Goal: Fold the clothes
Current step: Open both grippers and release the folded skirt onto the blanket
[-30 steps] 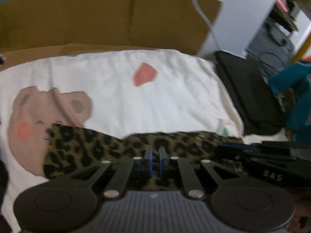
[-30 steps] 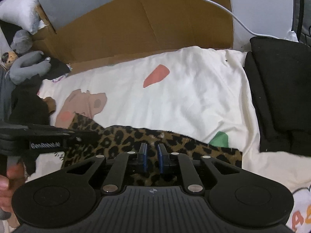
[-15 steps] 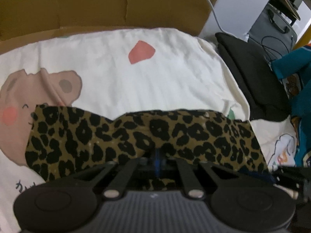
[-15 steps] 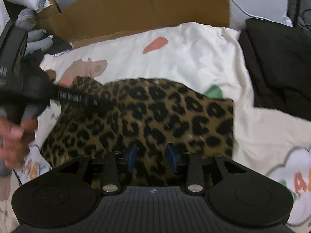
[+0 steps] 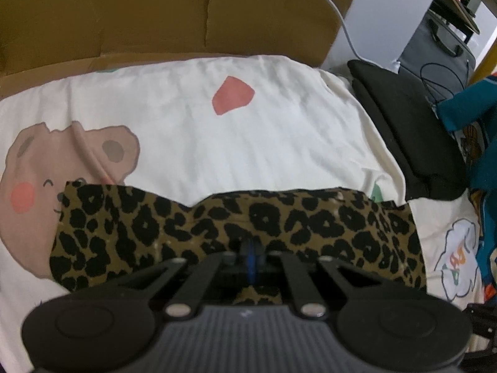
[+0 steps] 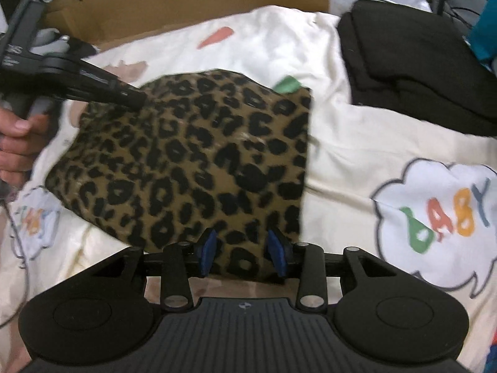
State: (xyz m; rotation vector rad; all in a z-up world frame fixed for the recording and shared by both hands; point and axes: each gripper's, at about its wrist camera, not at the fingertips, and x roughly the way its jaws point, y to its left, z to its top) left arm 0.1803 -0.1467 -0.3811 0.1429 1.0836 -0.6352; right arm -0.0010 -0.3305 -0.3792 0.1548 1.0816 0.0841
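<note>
A leopard-print garment lies spread on the cream cartoon-print bed sheet. My left gripper is shut on its near edge, blue pads pressed together over the fabric. In the right wrist view the same garment stretches ahead, and the left gripper pinches its far left corner, held by a person's hand. My right gripper is open above the garment's near edge. Its blue pads stand apart with the fabric lying loose between them.
A stack of black folded clothes sits at the sheet's right side. Brown cardboard stands along the back with a white cable over it. A teal garment and a grey bag are at the far right.
My right gripper has opened and let go of the garment, then drawn back toward the near edge. More of the garment is now laid out flat on the sheet. The left gripper stays shut on it.
</note>
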